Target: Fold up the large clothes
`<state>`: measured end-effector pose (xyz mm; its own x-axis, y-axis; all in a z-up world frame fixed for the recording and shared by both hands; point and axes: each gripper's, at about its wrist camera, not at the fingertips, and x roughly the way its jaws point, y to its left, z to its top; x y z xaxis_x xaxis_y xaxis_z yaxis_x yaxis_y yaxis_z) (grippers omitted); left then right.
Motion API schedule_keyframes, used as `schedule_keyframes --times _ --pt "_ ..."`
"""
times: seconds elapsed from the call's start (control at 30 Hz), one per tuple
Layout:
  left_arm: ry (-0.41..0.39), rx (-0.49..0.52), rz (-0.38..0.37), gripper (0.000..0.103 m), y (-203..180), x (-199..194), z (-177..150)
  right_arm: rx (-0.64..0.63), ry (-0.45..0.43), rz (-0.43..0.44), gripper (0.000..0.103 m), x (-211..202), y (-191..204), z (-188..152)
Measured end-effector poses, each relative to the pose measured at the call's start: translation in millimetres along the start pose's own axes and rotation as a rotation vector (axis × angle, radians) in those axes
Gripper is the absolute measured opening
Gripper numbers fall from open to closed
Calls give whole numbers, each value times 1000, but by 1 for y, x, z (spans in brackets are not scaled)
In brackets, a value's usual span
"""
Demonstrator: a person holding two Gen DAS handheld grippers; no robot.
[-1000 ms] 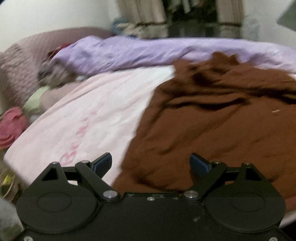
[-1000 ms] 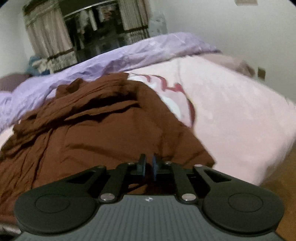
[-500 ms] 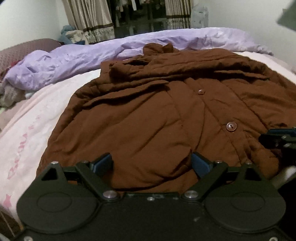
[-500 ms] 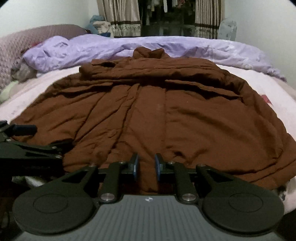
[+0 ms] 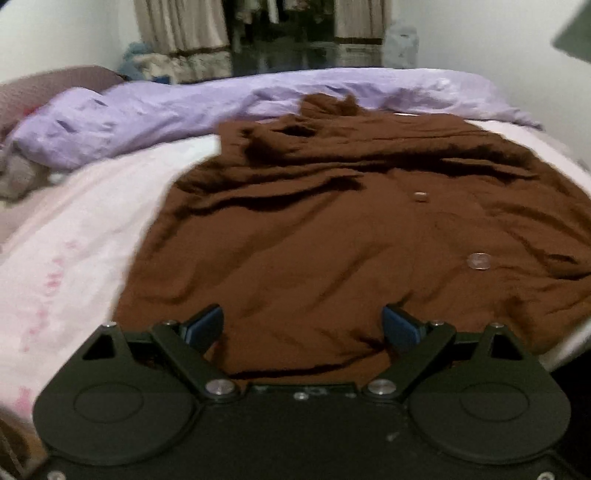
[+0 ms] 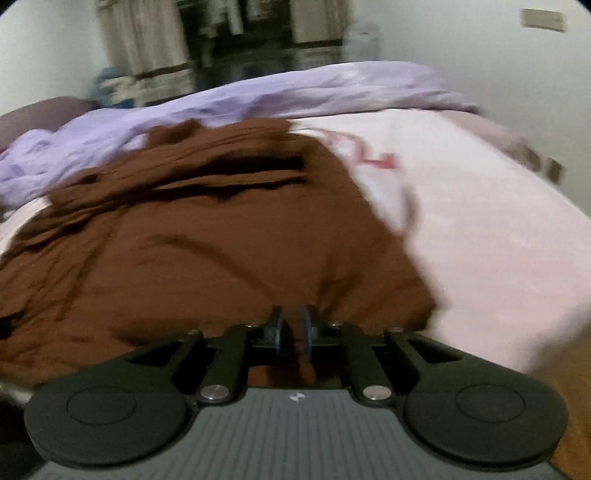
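Observation:
A large brown buttoned coat [image 5: 332, 236] lies spread on a pink bed sheet [image 5: 74, 236]; it also shows in the right wrist view [image 6: 207, 251]. My left gripper [image 5: 303, 326] is open and empty, its blue-padded jaws wide apart over the coat's near hem. My right gripper [image 6: 293, 326] is nearly closed, with the coat's near hem pinched between its jaws near the right corner. Two pale buttons [image 5: 478, 261] show on the coat front.
A crumpled lilac duvet [image 5: 184, 110] lies along the far side of the bed, also in the right wrist view [image 6: 295, 96]. Curtains [image 5: 177, 29] and a dark window stand behind. Grey clothes [image 5: 18, 177] lie far left. The bed's right edge [image 6: 554, 332] drops to a wooden floor.
Both views have swung: the left camera turned left, showing more pink sheet, and the right camera turned right toward the bed edge. The right jaws stay closed on the hem.

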<state>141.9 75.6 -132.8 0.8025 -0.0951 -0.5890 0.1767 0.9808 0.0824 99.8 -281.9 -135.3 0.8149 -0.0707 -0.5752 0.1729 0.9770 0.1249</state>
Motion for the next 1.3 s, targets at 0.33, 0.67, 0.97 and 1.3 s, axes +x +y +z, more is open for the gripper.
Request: schedule_keyframes --times 0.33,0.67,0.97,1.3 --pt "52 7 296 94 49 -3 -9 4 -61 -129 39 -31 -17 -12" --pt "59 -217 109 97 97 7 -26 49 -33 -63 93 -16 -30 -13" --pt "50 -228 94 101 96 10 -26 126 -87 -38 76 -1 -23 -12" --pt "33 -163 36 58 79 0 -24 110 -120 -25 21 4 -22 -8"
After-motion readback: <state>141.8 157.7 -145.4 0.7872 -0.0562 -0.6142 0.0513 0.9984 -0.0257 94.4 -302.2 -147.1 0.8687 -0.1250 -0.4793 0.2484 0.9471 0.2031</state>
